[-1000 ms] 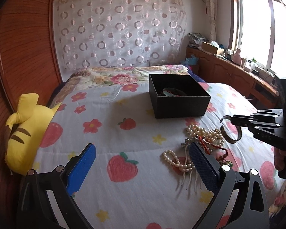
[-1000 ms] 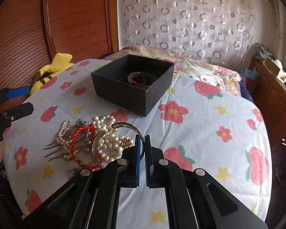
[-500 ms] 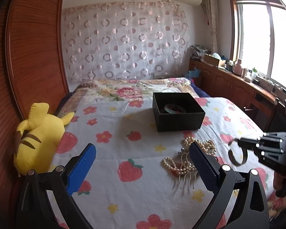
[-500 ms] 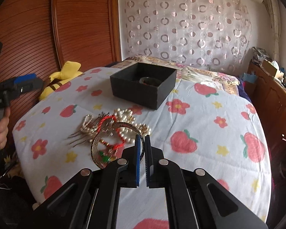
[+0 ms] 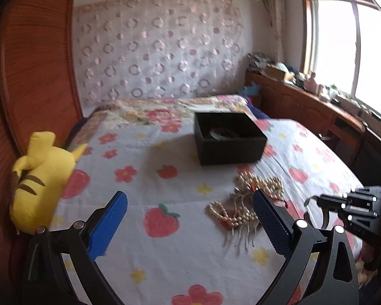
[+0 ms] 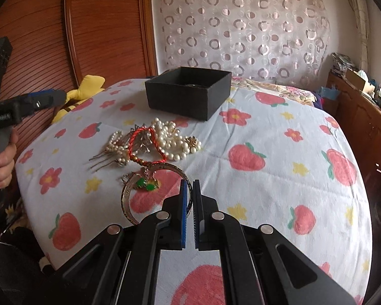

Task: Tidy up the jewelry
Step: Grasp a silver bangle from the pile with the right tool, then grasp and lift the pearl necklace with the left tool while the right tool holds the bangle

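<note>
My right gripper (image 6: 189, 185) is shut on a bronze bangle (image 6: 129, 190) and holds it above the bed's near edge; it shows at the right of the left wrist view (image 5: 315, 199). A pile of jewelry (image 6: 152, 142) with pearl strands, a red cord and hair pins lies on the bed, also seen in the left wrist view (image 5: 243, 198). A black open box (image 6: 188, 92) stands beyond the pile, with a bangle inside (image 5: 221, 134). My left gripper (image 5: 188, 223) is open and empty, held above the bed left of the pile.
A yellow plush toy (image 5: 40, 178) lies at the bed's left edge by the wooden headboard (image 5: 35, 71). A wooden cabinet (image 5: 317, 109) with clutter runs under the window on the right. A flowered bedsheet (image 6: 279, 137) covers the bed.
Both grippers have pulled back from the box and the pile. The right gripper still holds the bangle, now farther from the box. The left gripper stays open.
</note>
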Demonstrator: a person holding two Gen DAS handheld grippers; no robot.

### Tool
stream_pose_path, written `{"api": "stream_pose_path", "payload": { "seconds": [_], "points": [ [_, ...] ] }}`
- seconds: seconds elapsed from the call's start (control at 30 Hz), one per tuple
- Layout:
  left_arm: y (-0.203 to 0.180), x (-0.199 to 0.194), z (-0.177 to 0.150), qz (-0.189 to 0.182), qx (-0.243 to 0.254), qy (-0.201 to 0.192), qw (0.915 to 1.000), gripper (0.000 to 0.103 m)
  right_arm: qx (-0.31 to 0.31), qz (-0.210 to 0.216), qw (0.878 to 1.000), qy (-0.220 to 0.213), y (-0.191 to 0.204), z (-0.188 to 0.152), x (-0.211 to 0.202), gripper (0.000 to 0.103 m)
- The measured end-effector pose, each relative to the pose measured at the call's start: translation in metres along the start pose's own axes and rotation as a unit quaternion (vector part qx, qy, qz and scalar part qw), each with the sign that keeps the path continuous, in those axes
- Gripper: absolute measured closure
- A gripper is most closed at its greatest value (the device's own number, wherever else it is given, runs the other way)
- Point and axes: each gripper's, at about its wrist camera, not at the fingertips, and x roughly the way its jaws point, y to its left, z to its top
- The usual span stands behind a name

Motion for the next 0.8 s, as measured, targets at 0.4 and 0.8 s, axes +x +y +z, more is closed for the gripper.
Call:
{"api": "stream_pose_path", "payload": {
  "seconds": [0.4,0.8],
  "points": [
    [-0.022,0.062,-0.018,-0.056,0.038,0.098,0.9929,0.050,0.005,-0.001,1.000,-0.001,-0.004,-0.003,-0.002,0.098],
    [-0.009,0.096,-0.007,-0.049,0.038,0.131,0.9894,0.080,0.006,0.002,1.000,-0.001,0.000,-0.001,0.001,0.098]
  ]
}}
